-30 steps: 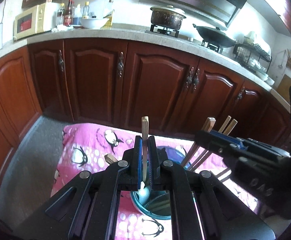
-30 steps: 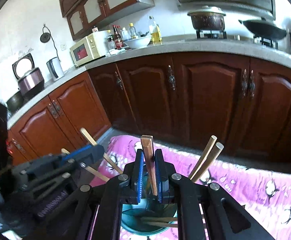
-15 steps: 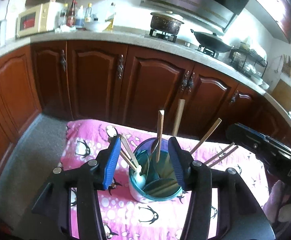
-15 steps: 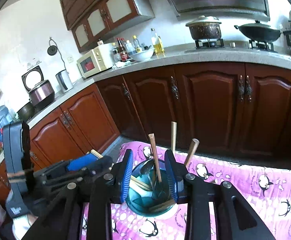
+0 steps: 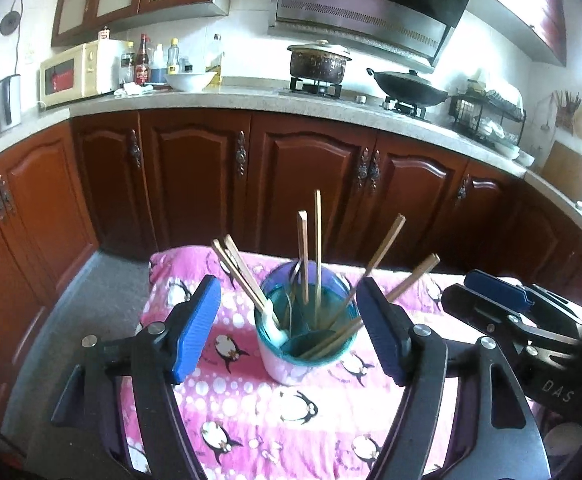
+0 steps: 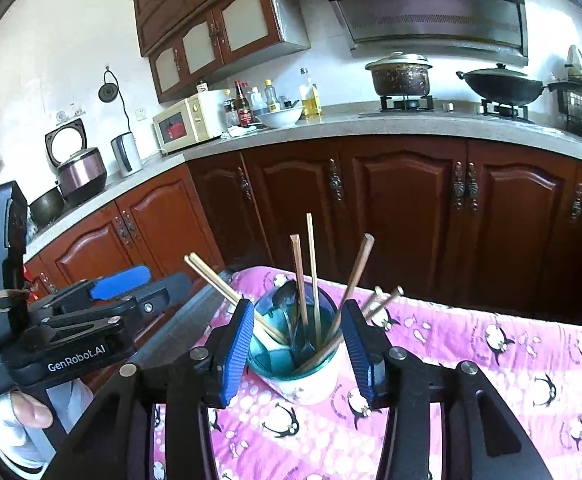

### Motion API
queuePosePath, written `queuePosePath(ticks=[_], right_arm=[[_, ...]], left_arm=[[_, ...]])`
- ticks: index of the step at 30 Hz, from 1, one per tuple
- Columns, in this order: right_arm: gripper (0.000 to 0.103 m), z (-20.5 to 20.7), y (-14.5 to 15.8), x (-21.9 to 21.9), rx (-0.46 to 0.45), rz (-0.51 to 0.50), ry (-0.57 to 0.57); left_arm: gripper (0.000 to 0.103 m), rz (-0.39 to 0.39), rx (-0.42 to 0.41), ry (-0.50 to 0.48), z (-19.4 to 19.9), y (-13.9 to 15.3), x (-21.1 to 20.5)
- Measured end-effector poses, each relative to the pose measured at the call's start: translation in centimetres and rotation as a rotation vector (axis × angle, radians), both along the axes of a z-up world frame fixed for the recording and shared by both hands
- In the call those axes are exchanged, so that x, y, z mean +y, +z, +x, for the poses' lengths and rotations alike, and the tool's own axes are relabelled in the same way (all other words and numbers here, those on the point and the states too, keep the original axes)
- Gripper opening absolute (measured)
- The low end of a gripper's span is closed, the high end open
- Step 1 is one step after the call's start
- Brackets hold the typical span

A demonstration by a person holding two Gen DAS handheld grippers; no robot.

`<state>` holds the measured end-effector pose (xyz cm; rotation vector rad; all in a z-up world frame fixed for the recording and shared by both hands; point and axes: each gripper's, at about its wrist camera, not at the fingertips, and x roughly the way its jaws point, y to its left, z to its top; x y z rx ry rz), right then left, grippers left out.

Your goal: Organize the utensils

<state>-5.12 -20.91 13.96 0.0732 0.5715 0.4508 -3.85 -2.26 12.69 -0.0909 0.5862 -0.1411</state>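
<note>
Fingers (image 5: 195, 328) of the left gripper (image 5: 291, 332) stood wide apart, blue pads clear of everything, jaws having just been opening; nothing lay between them, though the utensil cup (image 5: 305, 334) appeared framed in the gap farther off. The right gripper (image 6: 297, 350) had its jaws partly apart, also just opening, with the cup (image 6: 305, 376) seen between the pads but not pressed by either; whether the pads brushed its wall could not be told. The cup, teal inside and pale outside, stood upright on a pink penguin-print cloth (image 5: 251, 412) covering a small table. Inside it: several wooden chopsticks (image 5: 318, 248), two near upright at centre, a pair leaning left, two leaning right over the rim, and others lying low across the mouth. A metal spoon (image 6: 285, 296) rested with its bowl up against the far left rim in the right wrist view; a white spoon-like piece (image 5: 277, 332) sat at the near left inside wall in the left wrist view. Each gripper showed in the other's camera: the right at the right edge of the left view, the left at the left edge of the right view, held by a hand (image 6: 31, 412). Behind: dark wood cabinets (image 5: 195, 184), countertop with a microwave (image 5: 79, 72), a lidded pot (image 5: 319, 64) and a wok (image 5: 409, 88) on the stove
</note>
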Motion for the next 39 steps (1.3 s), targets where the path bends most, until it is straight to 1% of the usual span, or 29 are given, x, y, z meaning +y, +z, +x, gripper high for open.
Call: queuePosePath(ticks=[4,6,8,10,12,21,26,28,39], right_arm=[[0.044,-1.0,-0.6,-0.1,-0.003,-0.033,-0.025],[0.045,-1.2,-0.9,-0.3,0.006,-0.028,-0.03],[0.046,-1.2,-1.2,-0.6,0.015,-0.025,-0.043],[0.052,-1.4,-1.4,-0.6,0.016,-0.023,-0.054],[0.053,-1.5,-1.6,-0.6,0.015,-0.028,-0.062],[0.055,-1.2,-2.0,-0.3,0.029,-0.047,-0.065],[0.056,-1.2,-2.1,0.1,0.032,-0.049,-0.068],[0.059,-1.1,-2.1,0.1,0.034,-0.051,-0.068],[0.06,-0.9,-2.1,0.1,0.032,-0.053,-0.075]], left_arm=[[0.07,0.023,0.007,0.018,-1.0,-1.0,-0.6],[0.07,0.042,0.006,0.022,-1.5,-1.4,-0.9],[0.07,0.058,0.006,0.026,-1.9,-1.8,-1.1],[0.071,0.067,0.005,0.034,-2.3,-2.0,-1.2],[0.07,0.074,0.005,0.044,-2.5,-2.2,-1.0],[0.07,0.102,-0.003,0.073,-2.8,-2.5,-0.5],[0.071,0.108,-0.007,0.086,-2.9,-2.6,-0.3],[0.071,0.108,-0.006,0.091,-2.9,-2.7,-0.3],[0.07,0.115,-0.007,0.102,-2.9,-3.0,-0.1]])
